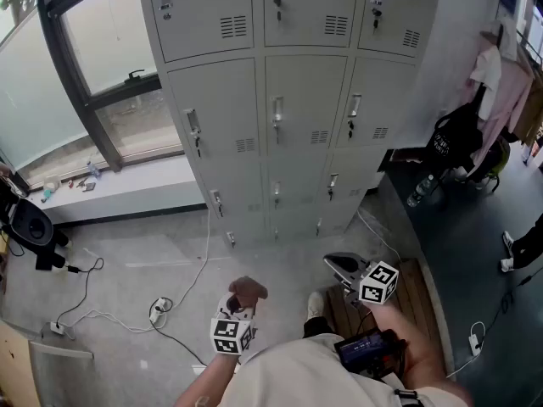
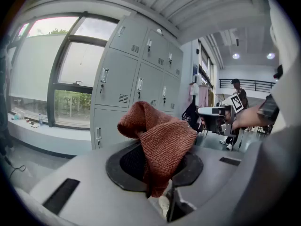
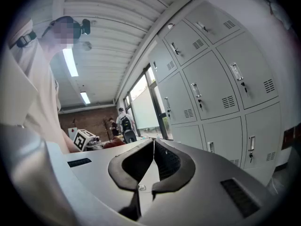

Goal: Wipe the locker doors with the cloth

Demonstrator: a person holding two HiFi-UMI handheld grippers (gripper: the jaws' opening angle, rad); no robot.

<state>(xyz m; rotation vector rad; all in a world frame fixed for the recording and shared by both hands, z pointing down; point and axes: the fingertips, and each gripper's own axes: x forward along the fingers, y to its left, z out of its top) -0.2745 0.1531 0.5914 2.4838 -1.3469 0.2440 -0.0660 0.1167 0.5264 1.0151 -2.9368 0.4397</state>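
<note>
1. Cloth (image 2: 157, 140), rust-red and bunched, sits pinched in the left claw (image 2: 155, 168). The jaws are closed on its lower end, and the rest stands up out of them and flops over to the right.
2. The locker doors (image 1: 280, 117) lie ahead of and above that claw and are well apart from it, with bare floor (image 1: 144, 253) between. As I judge it, the coming move is a reach forward and up.
3. The cloth's long axis runs roughly along the jaws, so its loose top would likely meet a door first.
4. The right claw (image 3: 153, 159) has its jaws pressed together with nothing between them. In the head view it hangs slightly nearer the lockers than the left one, but it carries nothing to wipe with.
5. The left jaws' tips are buried under the cloth, so how much fabric they hold cannot be told.
6. The top row of doors is cut off at the head view's upper edge, and the bottom row is strongly foreshortened.
7. No view is sharp enough to show dirt or marks on the doors.
</note>
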